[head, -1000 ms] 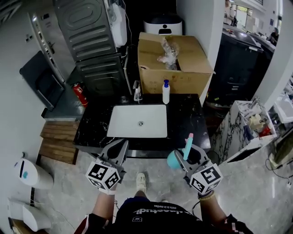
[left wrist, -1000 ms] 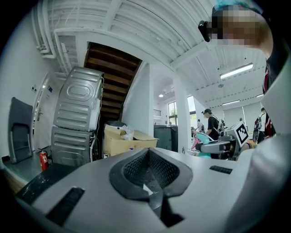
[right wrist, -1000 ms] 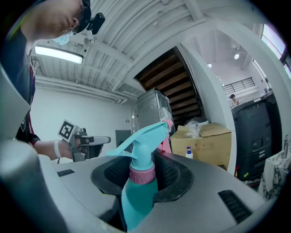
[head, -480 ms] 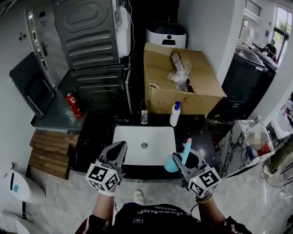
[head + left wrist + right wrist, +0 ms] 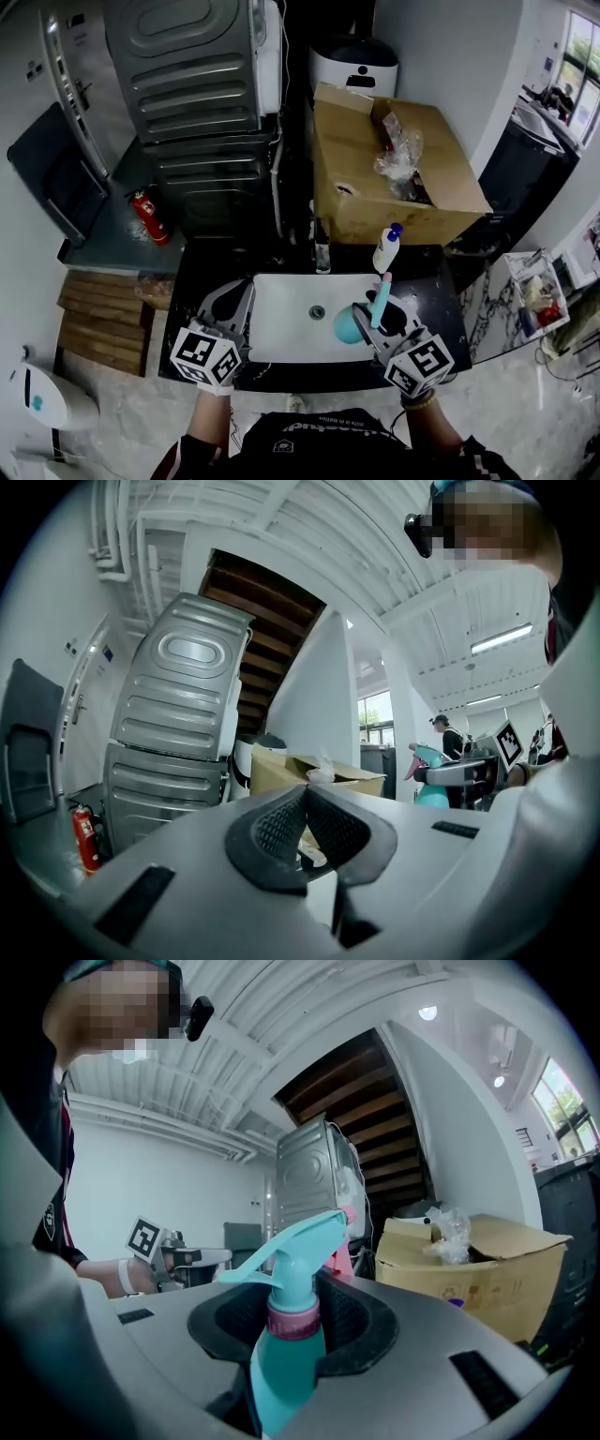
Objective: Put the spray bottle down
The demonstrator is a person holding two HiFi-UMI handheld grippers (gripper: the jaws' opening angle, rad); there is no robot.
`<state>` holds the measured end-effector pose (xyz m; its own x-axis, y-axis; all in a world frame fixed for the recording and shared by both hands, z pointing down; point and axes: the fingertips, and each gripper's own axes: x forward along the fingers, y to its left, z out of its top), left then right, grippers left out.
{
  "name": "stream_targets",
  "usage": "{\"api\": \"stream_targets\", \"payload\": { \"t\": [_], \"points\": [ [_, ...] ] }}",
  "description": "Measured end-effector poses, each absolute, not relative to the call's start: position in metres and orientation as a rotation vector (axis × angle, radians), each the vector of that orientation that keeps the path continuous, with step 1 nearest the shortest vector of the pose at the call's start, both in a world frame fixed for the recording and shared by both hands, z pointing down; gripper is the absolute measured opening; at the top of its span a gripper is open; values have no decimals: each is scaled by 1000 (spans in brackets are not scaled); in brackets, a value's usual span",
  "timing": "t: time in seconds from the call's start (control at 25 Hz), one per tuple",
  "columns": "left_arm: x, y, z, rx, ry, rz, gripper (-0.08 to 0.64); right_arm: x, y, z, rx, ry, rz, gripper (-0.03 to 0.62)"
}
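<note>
**Spray bottle held over the basin**

No print can be read: the mark on the box and the lettering on the person's shirt are too small.

A red fire extinguisher stands at far left beside a ribbed grey metal appliance. Over the glossy black counter, the left gripper has its ridged pads pressed together with nothing between them. The white rectangular sink lies between the two grippers. The right gripper is clamped on the neck of the teal plastic spray bottle, pink-collared and upright above the basin's right edge. Behind it stand a white pump bottle and an open cardboard box with crumpled clear plastic inside.

A second ago both grippers hung short of the counter; now they are above it.
</note>
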<state>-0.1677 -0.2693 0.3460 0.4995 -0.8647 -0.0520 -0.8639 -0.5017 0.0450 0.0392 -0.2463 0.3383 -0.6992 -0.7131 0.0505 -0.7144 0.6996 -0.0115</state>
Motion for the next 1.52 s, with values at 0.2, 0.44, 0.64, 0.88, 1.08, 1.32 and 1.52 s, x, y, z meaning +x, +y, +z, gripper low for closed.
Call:
{"api": "stream_targets", "payload": {
  "t": [0.2,0.44,0.64,0.88,1.08,1.32,1.52],
  "points": [
    [-175,-292,358,2684,-1565,-108,15,32,-269,347,1182,-2844,84,161],
    [-165,-310,368,2654,-1602,-81,15,34,-294,359,1097,-2873,93,161],
    [-168,-310,375,2610,-1657,-50,15,24,-303,366,1006,-2911,109,161],
    [-191,-300,377,2550,-1744,-40,15,3,-307,367,916,-2934,99,161],
    [-202,-292,381,2505,-1787,-44,15,-6,-308,374,866,-2933,106,161],
    [-201,-292,382,2503,-1786,-46,15,-5,-310,376,865,-2938,116,161],
    [-196,-294,382,2518,-1775,-38,15,-2,-310,376,882,-2944,123,161]
  ]
}}
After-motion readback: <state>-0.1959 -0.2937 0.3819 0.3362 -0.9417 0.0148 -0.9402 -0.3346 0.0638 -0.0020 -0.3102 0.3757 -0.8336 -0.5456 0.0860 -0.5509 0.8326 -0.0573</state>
